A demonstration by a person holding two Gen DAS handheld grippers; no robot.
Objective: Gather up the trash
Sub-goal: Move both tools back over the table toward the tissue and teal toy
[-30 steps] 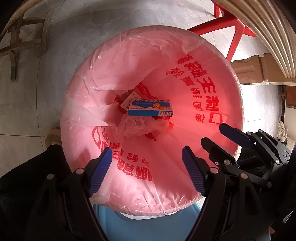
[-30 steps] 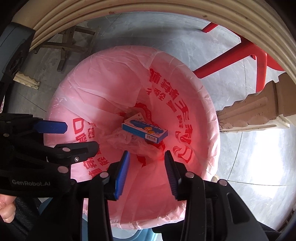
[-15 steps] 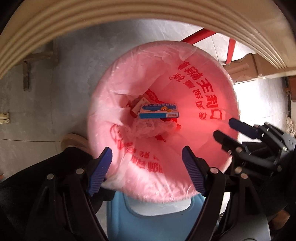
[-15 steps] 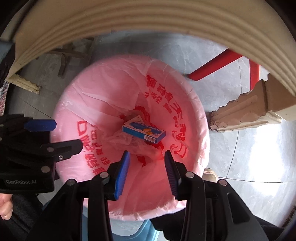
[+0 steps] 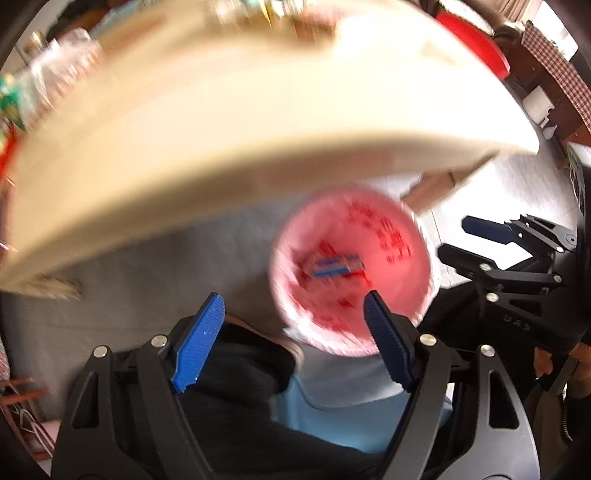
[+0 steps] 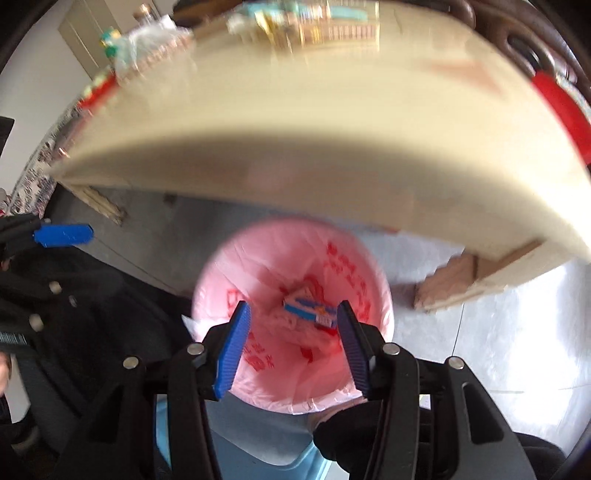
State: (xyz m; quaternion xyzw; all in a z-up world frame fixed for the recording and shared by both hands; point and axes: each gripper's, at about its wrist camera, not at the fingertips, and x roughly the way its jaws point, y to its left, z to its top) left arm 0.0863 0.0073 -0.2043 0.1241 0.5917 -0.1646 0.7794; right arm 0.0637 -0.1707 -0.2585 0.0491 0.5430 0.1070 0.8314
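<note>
A bin lined with a pink bag point(image 5: 388, 258) point(image 6: 258, 273) stands on the grey floor below both grippers. A small blue and white box point(image 5: 338, 266) point(image 6: 310, 308) lies at its bottom on crumpled plastic. My left gripper point(image 5: 295, 338) hangs high above the bin's near rim, open and empty. My right gripper point(image 6: 291, 350) is above the bin too; its jaws are opening and nothing is between them. Each gripper shows at the side of the other's view. Both views are blurred.
A cream table edge point(image 5: 221, 155) point(image 6: 332, 155) arches over the bin, with blurred packets and bottles point(image 6: 147, 33) on its far top. A carved table leg point(image 6: 450, 284) stands right of the bin. A red chair point(image 5: 469, 37) is beyond.
Both grippers have risen well above the bin, which now looks much smaller. The table's top has come into view. The right gripper's pads stand wider apart than before.
</note>
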